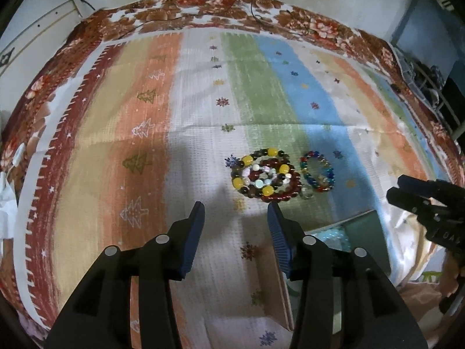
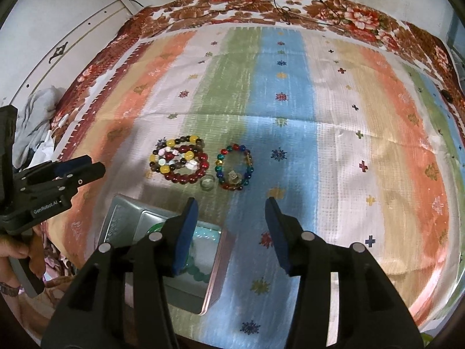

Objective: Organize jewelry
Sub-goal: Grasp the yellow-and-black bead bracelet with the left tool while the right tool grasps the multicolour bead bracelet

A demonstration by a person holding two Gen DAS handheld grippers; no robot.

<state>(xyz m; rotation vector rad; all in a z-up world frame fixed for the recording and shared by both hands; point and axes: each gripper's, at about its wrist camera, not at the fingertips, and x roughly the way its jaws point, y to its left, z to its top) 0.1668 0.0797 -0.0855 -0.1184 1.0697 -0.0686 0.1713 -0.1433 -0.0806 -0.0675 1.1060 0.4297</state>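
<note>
Item: jewelry sorting, partly done, by my reading.

Stored: box (image 2: pixel 162 250), open, on the bed's striped cloth (image 2: pixel 348 145) near its front edge; inside, a pale green bead strand (image 2: pixel 200 273), partly hidden behind the right gripper's own finger. Whether anything else lies in the box cannot be told.

Outstanding, on the cloth beyond the box:
- Bracelet pile (image 2: pixel 180 160), yellow, dark red, brown and white beads, several loops overlapping.
- Multicolour bracelet (image 2: pixel 235 168), lying alone, just right of the pile, with a small charm inside its loop.
- Clear ring (image 2: pixel 207 184), between the two, touching or nearly touching the dark red loop.

Left gripper (image 1: pixel 235 212): fingers spread, nothing between them, nothing touched; tips short of the pile (image 1: pixel 261 174), the right-hand tip nearest it.

Right gripper (image 2: pixel 231 208): fingers spread, empty, above the cloth; multicolour bracelet lies just ahead of the gap, apart from both tips.

Judgement: one strand appears put away; pile, bracelet and ring remain.
</note>
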